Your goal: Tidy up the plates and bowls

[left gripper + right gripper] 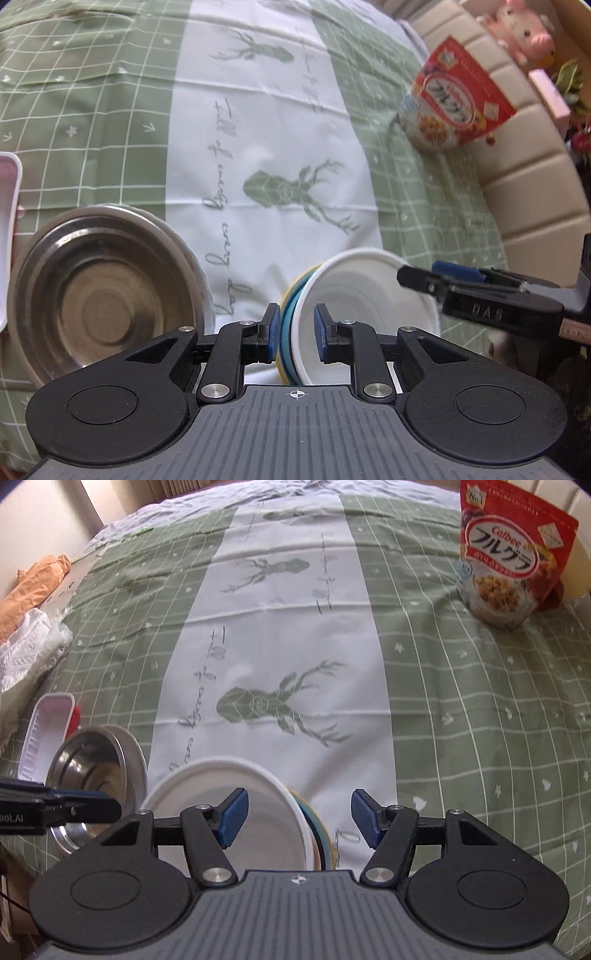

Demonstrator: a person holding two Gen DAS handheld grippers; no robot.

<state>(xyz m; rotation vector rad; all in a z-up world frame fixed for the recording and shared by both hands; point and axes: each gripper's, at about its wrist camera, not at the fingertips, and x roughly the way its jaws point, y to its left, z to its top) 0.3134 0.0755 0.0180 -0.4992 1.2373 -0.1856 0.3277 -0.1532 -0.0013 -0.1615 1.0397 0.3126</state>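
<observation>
Bowls sit nested at the near edge of the table (461, 709): a white bowl (365, 295) on top of a stack whose blue and yellow rims (290, 314) show beneath it, with a steel bowl (99, 291) resting in a pale plate just to its left and a white tray (46, 731) beyond that. Your left gripper (295, 330) straddles the stacked rims, its blue pads narrowly parted, one inside the white bowl and one outside the coloured rims; whether they actually press the stack you cannot tell from these views, so treat the hold as unconfirmed. Your right gripper (299, 819) hangs wide apart and holds nothing, its left pad (232, 819) over the white bowl's hollow and its right pad out past the stack's far rim. To do this step well, close the left fingers squarely across all the rims together, so the inner bowl does not slip out alone, and keep the stack level as it leaves the cloth. Bring the right gripper onto the opposite rim only if the stack tips. Both tools point low along the table toward the cereal bag (513, 554) at the far right corner, the left one tilted slightly, the right one roughly level.
</observation>
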